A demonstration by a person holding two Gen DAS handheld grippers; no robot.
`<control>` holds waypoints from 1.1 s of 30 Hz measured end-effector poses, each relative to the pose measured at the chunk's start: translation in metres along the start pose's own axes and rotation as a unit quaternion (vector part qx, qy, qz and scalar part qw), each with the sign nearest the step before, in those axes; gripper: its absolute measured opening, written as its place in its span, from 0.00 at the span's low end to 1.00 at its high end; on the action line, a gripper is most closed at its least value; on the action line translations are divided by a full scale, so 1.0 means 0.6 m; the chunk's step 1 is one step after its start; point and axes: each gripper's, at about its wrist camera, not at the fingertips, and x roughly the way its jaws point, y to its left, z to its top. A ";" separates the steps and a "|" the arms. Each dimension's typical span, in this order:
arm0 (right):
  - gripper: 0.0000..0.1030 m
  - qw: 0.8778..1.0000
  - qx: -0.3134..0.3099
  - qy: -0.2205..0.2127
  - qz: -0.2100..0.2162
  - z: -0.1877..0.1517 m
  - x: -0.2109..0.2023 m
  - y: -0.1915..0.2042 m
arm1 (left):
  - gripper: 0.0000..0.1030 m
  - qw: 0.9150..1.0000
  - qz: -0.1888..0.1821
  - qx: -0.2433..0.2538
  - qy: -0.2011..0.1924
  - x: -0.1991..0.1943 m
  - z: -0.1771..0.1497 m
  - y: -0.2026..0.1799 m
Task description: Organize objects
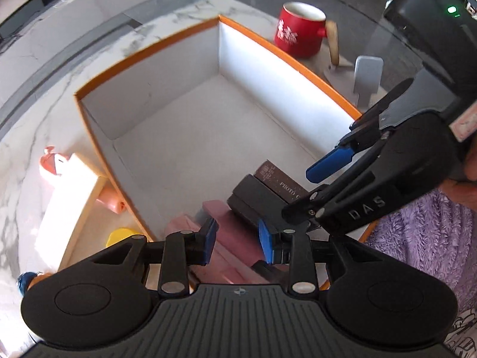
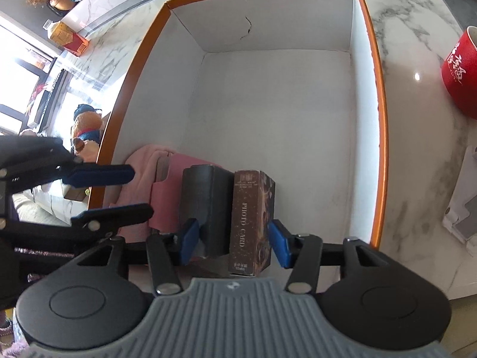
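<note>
One orange-rimmed box (image 2: 383, 125) sits on the marble; inside it are one black case (image 2: 205, 208), one brown photo-card box (image 2: 250, 220) and one pink cloth (image 2: 143, 173); outside are one red mug (image 1: 299, 31), one grey stand (image 1: 368, 74), one yellow object (image 1: 120, 235); two grippers are counted, left gripper (image 1: 237, 240) and right gripper (image 2: 234, 244).

Daylight floods in from my nine o'clock, blowing out the window (image 2: 26, 68) and the white block (image 1: 70, 197). Glare spots dot the marble counter (image 2: 417, 76). The red mug (image 1: 299, 29) smears with blur; fisheye bends every edge.
</note>
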 end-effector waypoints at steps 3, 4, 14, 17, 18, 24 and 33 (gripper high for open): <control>0.47 1.000 0.001 -0.002 0.006 0.003 -0.001 -0.004 | 0.34 0.999 0.020 0.009 0.029 0.021 0.004 -0.004; 0.47 1.000 0.003 -0.002 0.008 0.005 -0.002 -0.007 | 0.34 0.999 0.025 0.014 0.033 0.024 0.006 -0.006; 0.24 0.996 -0.067 -0.013 -0.055 0.018 -0.019 0.004 | 0.26 0.995 0.035 0.046 0.077 0.049 0.025 -0.025; 0.22 0.982 -0.155 0.010 -0.104 0.023 -0.003 0.026 | 0.22 0.997 0.024 0.039 0.066 0.043 0.025 -0.026; 0.20 0.975 -0.190 0.017 -0.111 0.022 0.004 0.034 | 0.20 0.997 0.017 0.033 0.062 0.042 0.024 -0.025; 0.16 0.912 -0.378 0.082 -0.136 0.011 0.056 0.060 | 0.18 0.999 -0.003 0.008 0.040 0.037 0.014 -0.021; 0.08 0.884 -0.441 0.140 -0.070 0.009 0.106 0.053 | 0.18 0.998 -0.044 -0.046 0.019 0.035 -0.001 0.007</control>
